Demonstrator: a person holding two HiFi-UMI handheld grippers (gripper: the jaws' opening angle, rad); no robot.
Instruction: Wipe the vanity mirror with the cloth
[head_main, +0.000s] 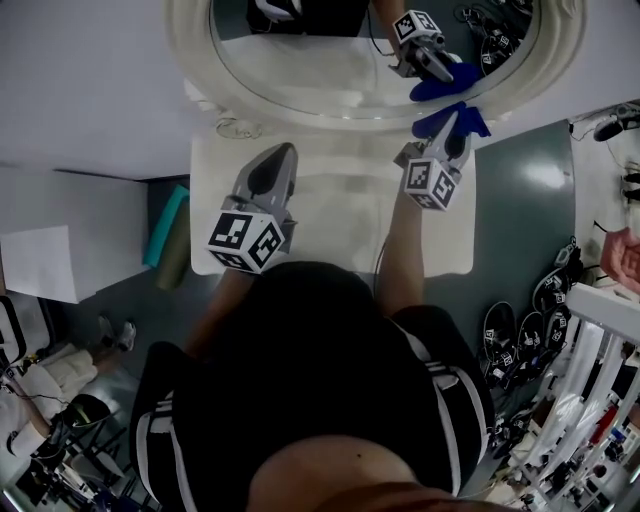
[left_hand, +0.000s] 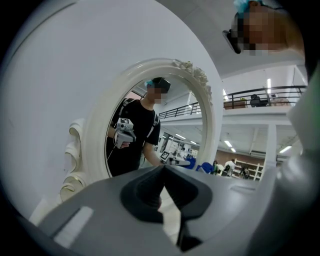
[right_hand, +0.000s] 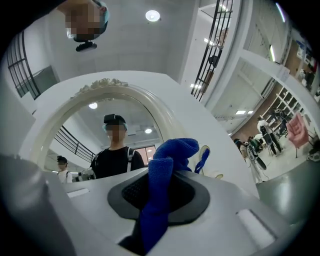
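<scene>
Cloth (head_main: 435, 122) clenched in right gripper (head_main: 457, 138) fingers, raised at vanity mirror (head_main: 320, 75) rim; left gripper (head_main: 277, 165) fingers closed, empty, held lower.

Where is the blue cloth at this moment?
The blue cloth is clamped in the right gripper, at the upper right of the head view, close to the lower right rim of the mirror.

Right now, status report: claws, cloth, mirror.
Left claw shut, empty. Right claw shut on blue cloth, close to mirror lower edge; contact unclear. Nothing between them.
</scene>
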